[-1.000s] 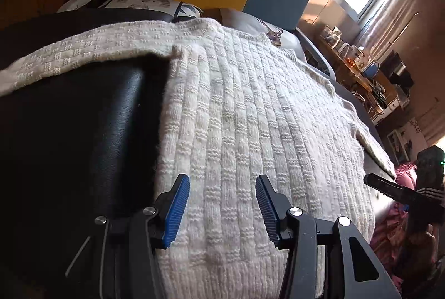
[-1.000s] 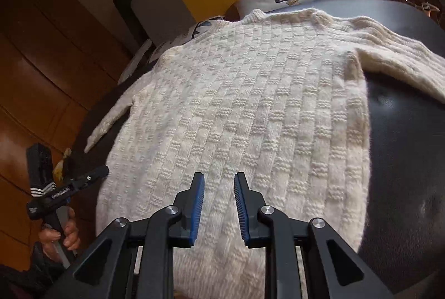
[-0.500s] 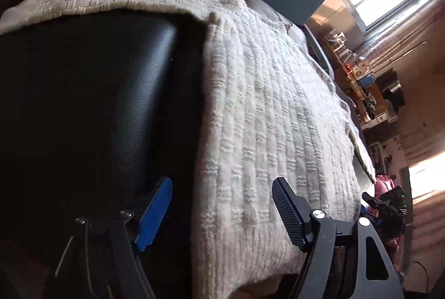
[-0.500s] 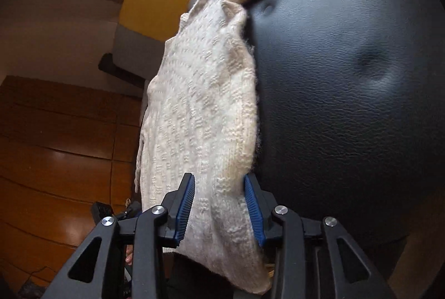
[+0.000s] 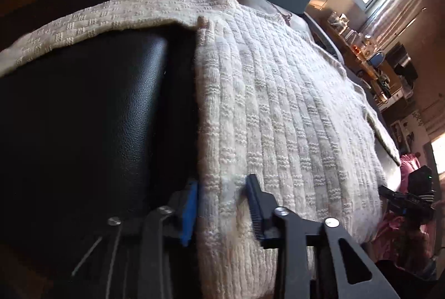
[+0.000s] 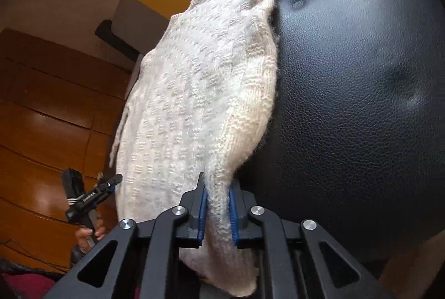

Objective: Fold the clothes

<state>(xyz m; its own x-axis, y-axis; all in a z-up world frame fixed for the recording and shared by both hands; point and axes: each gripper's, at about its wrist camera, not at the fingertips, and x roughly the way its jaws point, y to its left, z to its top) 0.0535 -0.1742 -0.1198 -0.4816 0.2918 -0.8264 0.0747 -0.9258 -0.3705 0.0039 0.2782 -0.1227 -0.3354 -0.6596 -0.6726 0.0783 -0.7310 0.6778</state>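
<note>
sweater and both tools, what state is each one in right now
cream knit sweater: spread flat on the black leather cushion, sleeves out, hem hanging over the near edge
left tool: closed on the sweater's bottom corner, fabric bunched between the blue pads
right tool: shut on the sweater's opposite bottom corner, hem pinched between the pads

sweater (image 5: 278,109) hem: runs off the bottom edge in both views | left gripper (image 5: 222,211): blurred, grip on the knit unclear | black leather seat (image 6: 361,104): hidden wherever the sweater lies | shelf clutter (image 5: 358,45): too small to tell | hand (image 6: 89,235): mostly hidden
</note>
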